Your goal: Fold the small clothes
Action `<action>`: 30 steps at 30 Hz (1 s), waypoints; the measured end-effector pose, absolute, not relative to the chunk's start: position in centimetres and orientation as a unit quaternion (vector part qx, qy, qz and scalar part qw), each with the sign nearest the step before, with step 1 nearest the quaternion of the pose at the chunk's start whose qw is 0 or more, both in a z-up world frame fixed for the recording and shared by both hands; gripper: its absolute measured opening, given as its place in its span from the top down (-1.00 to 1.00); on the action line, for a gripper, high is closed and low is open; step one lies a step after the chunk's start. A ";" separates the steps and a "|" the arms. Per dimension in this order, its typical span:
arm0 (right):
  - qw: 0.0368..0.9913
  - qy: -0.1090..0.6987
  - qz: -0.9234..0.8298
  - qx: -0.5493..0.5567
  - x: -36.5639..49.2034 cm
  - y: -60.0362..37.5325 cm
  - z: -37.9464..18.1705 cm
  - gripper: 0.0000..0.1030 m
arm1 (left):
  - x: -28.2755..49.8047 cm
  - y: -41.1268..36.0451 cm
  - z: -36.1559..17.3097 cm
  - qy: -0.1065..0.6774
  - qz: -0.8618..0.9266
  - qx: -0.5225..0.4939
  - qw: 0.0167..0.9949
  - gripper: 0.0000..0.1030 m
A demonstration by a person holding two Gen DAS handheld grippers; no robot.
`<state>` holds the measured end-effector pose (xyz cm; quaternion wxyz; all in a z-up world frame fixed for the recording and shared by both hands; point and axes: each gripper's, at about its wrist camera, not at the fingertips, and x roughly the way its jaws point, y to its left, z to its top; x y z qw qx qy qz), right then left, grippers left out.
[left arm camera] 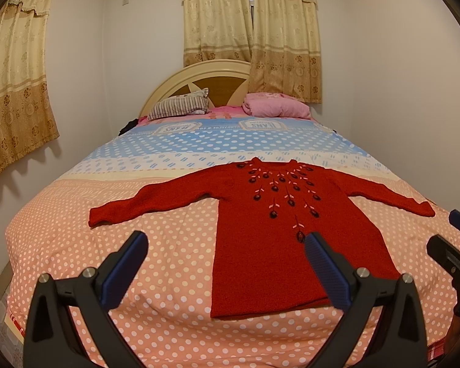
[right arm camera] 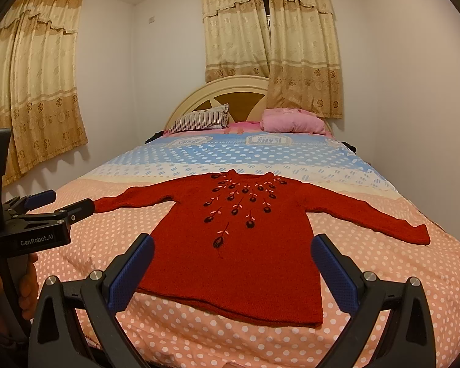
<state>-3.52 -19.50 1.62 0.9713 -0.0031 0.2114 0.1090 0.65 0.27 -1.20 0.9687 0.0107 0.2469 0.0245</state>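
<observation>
A small red knitted sweater (left arm camera: 260,230) with dark embroidered flowers lies flat on the bed, front up, both sleeves spread out, hem toward me. It also shows in the right wrist view (right arm camera: 239,260). My left gripper (left arm camera: 227,245) is open and empty, held above the hem's left part. My right gripper (right arm camera: 233,251) is open and empty, held above the hem. The right gripper shows at the right edge of the left wrist view (left arm camera: 454,239). The left gripper shows at the left of the right wrist view (right arm camera: 61,205), open.
The bed (left arm camera: 76,260) has a polka-dot cover, pink near me and blue farther away. A striped pillow (left arm camera: 181,107) and a pink pillow (left arm camera: 276,105) lie by the headboard (left arm camera: 199,73). Curtains (left arm camera: 251,36) hang behind. Walls stand close on both sides.
</observation>
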 end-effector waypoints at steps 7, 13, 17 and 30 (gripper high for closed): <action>0.970 0.215 0.112 -0.006 -3.4 -19.6 1.7 -0.98 | 0.6 0.3 -1.2 0.246 0.025 0.011 0.969 -1.00; 0.970 0.216 0.113 -0.006 -3.3 -19.6 1.6 -0.98 | 0.6 0.3 -1.2 0.247 0.025 0.011 0.969 -1.00; 0.970 0.217 0.111 -0.006 -3.1 -19.8 1.6 -0.98 | 0.7 0.3 -1.3 0.247 0.024 0.012 0.969 -1.00; 0.970 0.229 0.082 -0.001 0.6 -22.3 0.6 -0.98 | 3.9 -0.9 -2.4 0.262 0.027 0.046 0.964 -1.00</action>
